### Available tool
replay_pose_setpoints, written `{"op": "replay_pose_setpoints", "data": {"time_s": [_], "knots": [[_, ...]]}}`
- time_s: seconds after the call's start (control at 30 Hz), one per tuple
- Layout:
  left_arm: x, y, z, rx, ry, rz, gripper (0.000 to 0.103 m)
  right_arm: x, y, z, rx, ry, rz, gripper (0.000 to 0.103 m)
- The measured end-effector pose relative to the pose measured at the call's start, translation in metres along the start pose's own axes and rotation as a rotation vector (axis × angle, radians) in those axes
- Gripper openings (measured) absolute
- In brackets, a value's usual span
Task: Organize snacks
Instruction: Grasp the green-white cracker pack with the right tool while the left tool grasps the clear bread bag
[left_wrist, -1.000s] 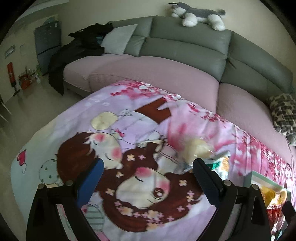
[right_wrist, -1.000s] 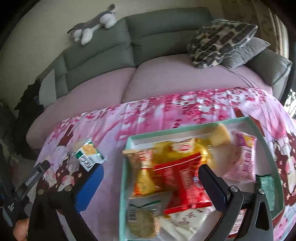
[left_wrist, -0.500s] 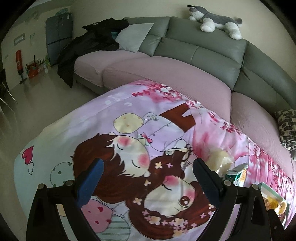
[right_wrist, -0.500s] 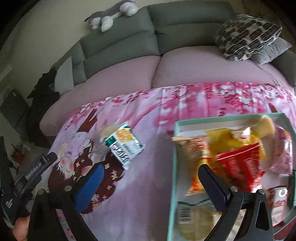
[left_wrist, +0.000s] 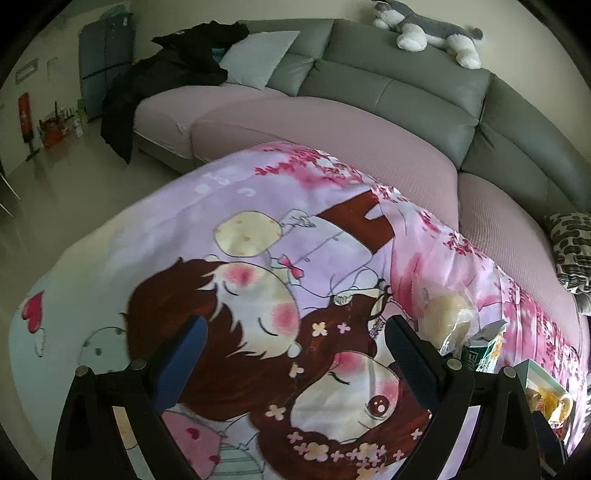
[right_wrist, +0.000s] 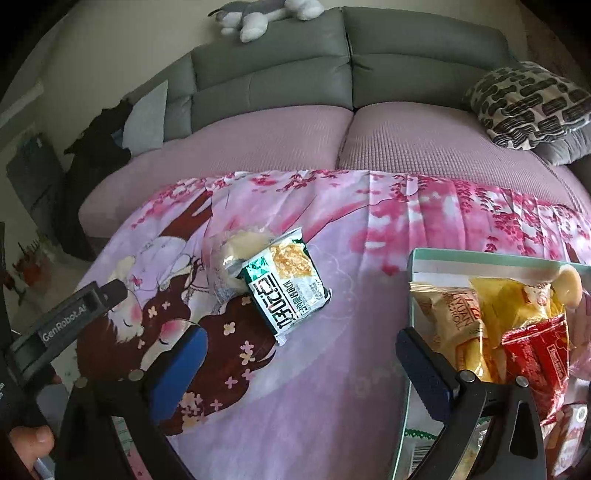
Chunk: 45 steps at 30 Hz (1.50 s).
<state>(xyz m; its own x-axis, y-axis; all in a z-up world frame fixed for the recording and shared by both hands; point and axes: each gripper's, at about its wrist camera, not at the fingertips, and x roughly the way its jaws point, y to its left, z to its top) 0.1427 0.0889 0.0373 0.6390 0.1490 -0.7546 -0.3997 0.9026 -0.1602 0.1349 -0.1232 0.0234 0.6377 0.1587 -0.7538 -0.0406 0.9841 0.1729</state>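
Observation:
A green-and-white snack packet (right_wrist: 286, 286) lies on the pink cartoon cloth, overlapping a clear-wrapped pale bun (right_wrist: 236, 254). Both show at the right of the left wrist view: packet (left_wrist: 484, 349), bun (left_wrist: 448, 314). A teal-rimmed tray (right_wrist: 415, 258) at the right holds several snack bags, among them a tan roll pack (right_wrist: 452, 317), a yellow bag (right_wrist: 513, 306) and a red bag (right_wrist: 535, 354). My right gripper (right_wrist: 299, 354) is open and empty, above the cloth between packet and tray. My left gripper (left_wrist: 295, 350) is open and empty over the cloth, left of the bun.
A grey sofa with pink seat covers (right_wrist: 295, 147) runs behind the cloth-covered table. A plush husky (left_wrist: 428, 29) lies on its back. A patterned cushion (right_wrist: 528, 103) sits at the right, black clothes (left_wrist: 166, 85) at the left. The other handheld gripper (right_wrist: 66, 321) shows at left.
Both views have swung left. The tray has slid to the right edge of the right wrist view and the green packet and bun now sit centred ahead. Both grippers stay open.

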Motion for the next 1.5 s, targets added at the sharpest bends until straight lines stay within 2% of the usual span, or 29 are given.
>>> {"op": "replay_pose_setpoints", "data": {"time_s": [0.13,0.43,0.57,0.8,1.07,1.3,1.37,1.4,1.5], "knots": [[0.014,-0.007,-0.003,0.013,0.026,-0.017,0.097,0.008,0.002,0.000,-0.013,0.007,0.000,0.103],[0.027,-0.024,0.000,0.051,0.025,-0.092,0.097,0.023,0.001,0.006,-0.037,0.012,0.000,0.103],[0.033,-0.027,0.003,0.012,0.050,-0.165,0.097,0.030,-0.001,0.013,-0.036,0.009,-0.003,0.100],[0.039,-0.037,0.015,0.026,0.056,-0.182,0.097,0.047,-0.008,0.018,-0.018,0.043,0.018,0.096],[0.050,-0.047,0.017,0.012,0.094,-0.252,0.097,0.060,-0.007,0.023,-0.036,0.052,0.035,0.093],[0.056,-0.059,0.014,0.012,0.133,-0.332,0.097,0.067,-0.005,0.025,-0.033,0.065,0.072,0.077],[0.057,-0.063,0.013,0.014,0.141,-0.348,0.097,0.065,-0.007,0.026,-0.026,0.060,0.069,0.070],[0.057,-0.065,0.013,0.014,0.143,-0.355,0.097,0.064,-0.008,0.027,-0.023,0.056,0.068,0.062],[0.059,-0.069,0.013,0.006,0.151,-0.377,0.097,0.062,-0.014,0.027,-0.005,0.057,0.086,0.060]]}}
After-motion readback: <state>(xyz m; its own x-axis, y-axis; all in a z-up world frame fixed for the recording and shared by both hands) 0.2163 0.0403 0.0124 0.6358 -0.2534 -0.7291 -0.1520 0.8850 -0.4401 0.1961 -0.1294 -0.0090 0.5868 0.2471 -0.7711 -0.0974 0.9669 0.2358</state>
